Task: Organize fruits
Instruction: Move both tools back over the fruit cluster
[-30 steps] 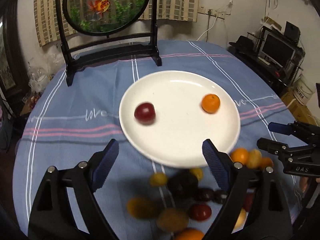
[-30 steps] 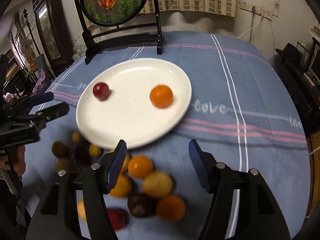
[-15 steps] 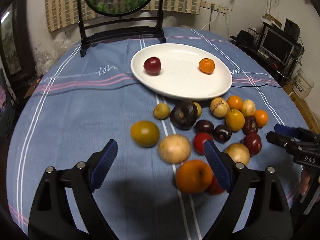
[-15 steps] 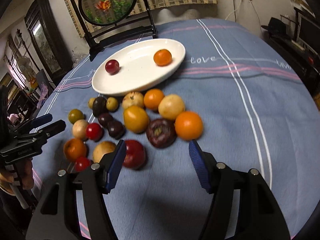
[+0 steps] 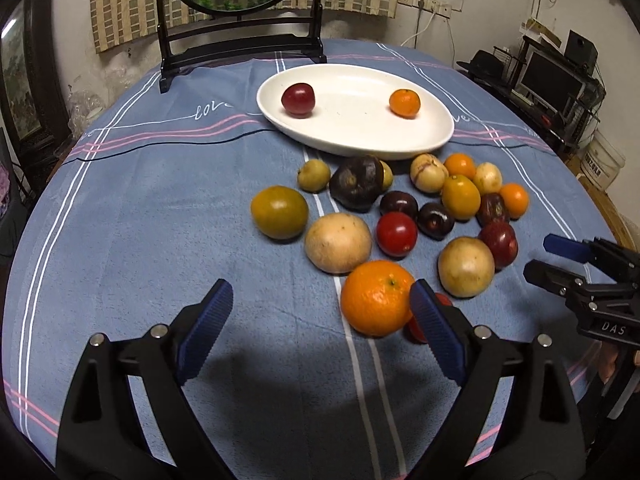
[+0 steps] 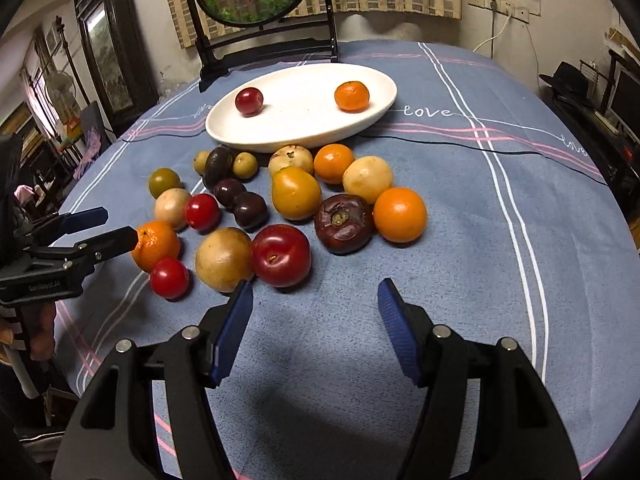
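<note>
A white oval plate [image 5: 360, 152] [image 6: 280, 144] at the back of the blue cloth holds a red plum [image 5: 298, 99] [image 6: 249, 101] and a mandarin [image 5: 405, 103] [image 6: 351, 97]. In front of it lie several loose fruits. My left gripper [image 5: 320, 286] [image 6: 120, 224] hovers at the pile's near left; its jaws are opening with nothing between them, and a large orange [image 5: 376, 298] sits just beyond the right fingertip. My right gripper [image 6: 316, 285] [image 5: 536, 256] stands open and holds nothing, just short of a red apple [image 6: 281, 255] and a dark purple fruit [image 6: 344, 222].
A round fish-painting screen on a black stand [image 5: 240, 48] [image 6: 264, 52] stands behind the plate. Bare cloth lies left of the pile and under both grippers. A desk with a monitor [image 5: 552, 80] is off the table's right side. A hand [image 6: 40, 332] holds the left gripper.
Both grippers have drawn back from the plate toward the table's near side and sunk a little. The fruit pile now lies ahead of them, and the left jaws are slightly wider.
</note>
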The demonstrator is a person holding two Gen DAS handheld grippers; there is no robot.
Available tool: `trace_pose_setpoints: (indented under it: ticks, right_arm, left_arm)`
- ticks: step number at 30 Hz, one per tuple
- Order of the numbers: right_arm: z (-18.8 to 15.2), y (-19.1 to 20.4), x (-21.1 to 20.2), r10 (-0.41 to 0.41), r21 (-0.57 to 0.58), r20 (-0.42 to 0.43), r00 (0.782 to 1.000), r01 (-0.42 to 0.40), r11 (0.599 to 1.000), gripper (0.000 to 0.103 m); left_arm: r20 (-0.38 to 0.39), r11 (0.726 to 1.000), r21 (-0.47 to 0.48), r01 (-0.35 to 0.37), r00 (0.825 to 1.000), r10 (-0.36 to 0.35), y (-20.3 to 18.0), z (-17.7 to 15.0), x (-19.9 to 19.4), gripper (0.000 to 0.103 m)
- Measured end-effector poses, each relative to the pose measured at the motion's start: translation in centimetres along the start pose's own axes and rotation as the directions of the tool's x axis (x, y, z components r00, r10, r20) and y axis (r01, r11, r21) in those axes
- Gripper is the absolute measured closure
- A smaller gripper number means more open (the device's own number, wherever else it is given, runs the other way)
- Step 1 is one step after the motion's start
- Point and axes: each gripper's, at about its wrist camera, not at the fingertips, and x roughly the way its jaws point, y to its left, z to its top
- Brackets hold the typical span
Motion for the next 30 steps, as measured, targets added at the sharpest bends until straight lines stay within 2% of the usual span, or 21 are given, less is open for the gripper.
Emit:
trace_pose_setpoints:
  ticks: [5,10,16,19,23,26,27,30]
  right_arm:
    - [0.0,0.6,0.5,-0.026,-0.050,-0.004,1.000,0.026,0.998,0.038]
    - [-0.2,1.0,0.9,-0.096,-0.132,-0.026,0.995,0.092,0.987,0.038]
    - [-0.4,0.6,1.1,-0.083,-0.121,-0.026,0.996,0.080,0.989,0.038]
    - [-0.3,0.8,0.9,-0.062,-0.121,-0.019,0.998,0.060,0.991,0.038]
    - [-0.2,1.0,0.6,-0.040,-0.123,-0.003,0.999,0.039,0.992,0.038]
    - [-0.3,0.9,0.6,-0.028,-0.119,-0.003,1.000,0.028,0.993,0.038]
    - [-0.3,0.9,0.5,-0.025,-0.115,-0.004,1.000,0.024,0.993,0.038]
    - [-0.2,0.7,0.5,-0.015,-0.099,-0.004,1.000,0.015,0.995,0.038]
  left_arm:
    - [-0.006,1.000,0.009,0.008,1.000,-0.008,-0.1,-0.3,0.1,0.011]
    - [-0.006,1.000,0.001,0.026,1.000,-0.026,0.2,-0.3,0.2,0.011]
    - [-0.035,0.998,0.005,0.058,0.998,-0.058,-0.8,0.2,1.1,0.011]
    - [-0.062,0.999,0.013,0.050,0.997,-0.049,-1.6,0.5,2.1,0.011]
    - [-0.089,0.997,-0.053,0.059,0.994,-0.064,-1.2,1.0,3.3,0.011]
    - [-0.123,0.995,-0.098,0.033,0.991,-0.045,-0.4,1.0,4.5,0.011]
    - [-0.126,0.992,-0.115,0.053,0.990,-0.068,-0.1,0.9,4.8,0.011]
    - [-0.113,0.995,-0.087,0.055,0.992,-0.064,-0.2,0.6,4.6,0.012]
